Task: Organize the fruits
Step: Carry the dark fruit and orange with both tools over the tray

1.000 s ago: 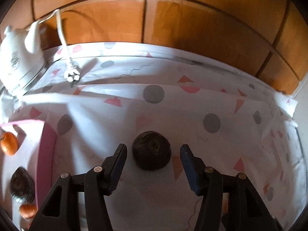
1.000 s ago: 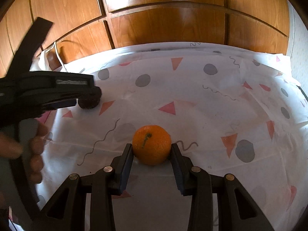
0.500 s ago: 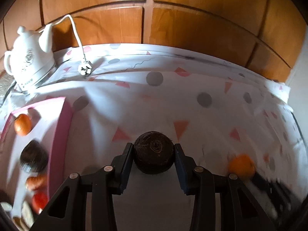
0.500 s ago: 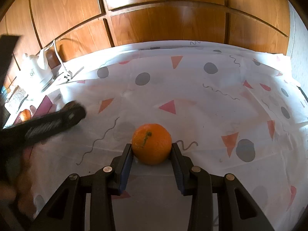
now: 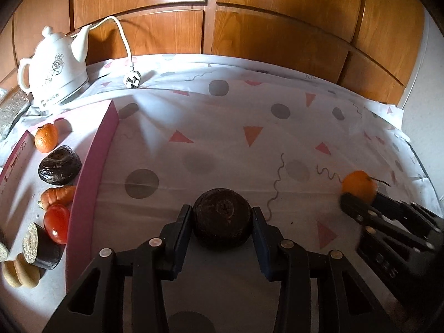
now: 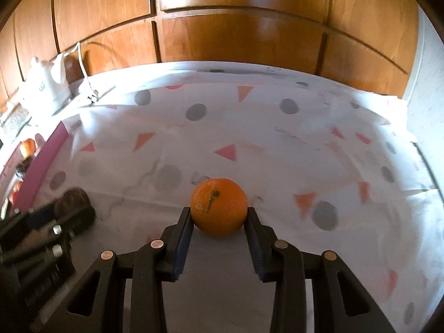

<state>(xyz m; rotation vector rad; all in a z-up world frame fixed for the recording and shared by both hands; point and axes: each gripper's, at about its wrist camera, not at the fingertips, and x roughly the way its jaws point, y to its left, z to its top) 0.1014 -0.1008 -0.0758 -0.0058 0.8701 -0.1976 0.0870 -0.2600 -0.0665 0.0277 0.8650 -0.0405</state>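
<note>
Left wrist view: our left gripper (image 5: 222, 222) pinches the dark round fruit (image 5: 222, 217); right gripper (image 6: 219, 219) pinches the orange (image 6: 218, 210). We'd carry both level to the pink tray (image 5: 91, 166), setting down in bare gaps.

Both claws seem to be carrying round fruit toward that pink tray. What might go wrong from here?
The left gripper pinches the dark brown wrinkled round fruit only at its sides, so it may roll free. The right gripper holds the smooth orange the same way. The pink-rimmed tray already carries a row of produce, including a red tomato near its rim, so a careless drop might knock something off.
</note>
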